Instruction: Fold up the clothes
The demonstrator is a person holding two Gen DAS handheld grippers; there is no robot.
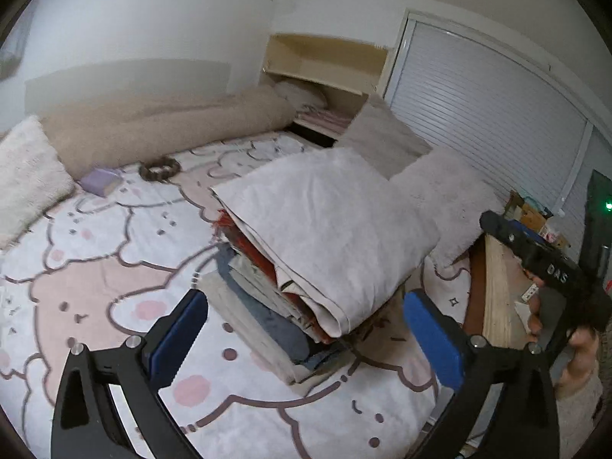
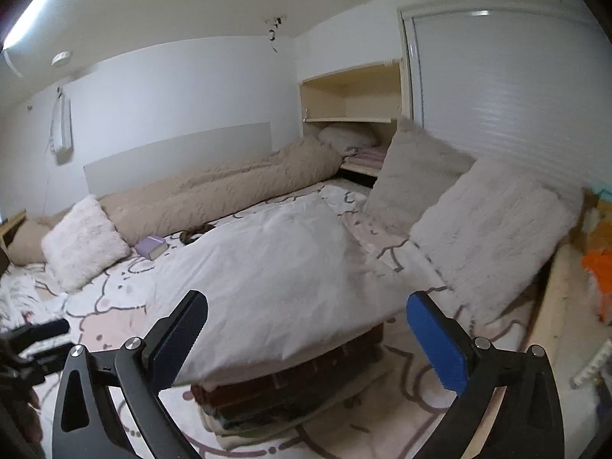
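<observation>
Judging from the bed (image 1: 95,279), the folding seems almost done: the white garment (image 1: 329,229) lies folded on top of the pile (image 1: 267,306), and the left gripper (image 1: 306,329) and right gripper (image 2: 306,340) are both wide open, holding nothing.

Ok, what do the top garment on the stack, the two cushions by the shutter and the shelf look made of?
Top garment: thin matte white woven cloth, probably cotton, going by its fine creases. Cushions: long-pile plush or faux fur, since the surface is shaggy and the edges fuzzy; one is greyer, one paler. Shelf: smooth pale board, likely laminate or light wood; no grain can be made out.
</observation>
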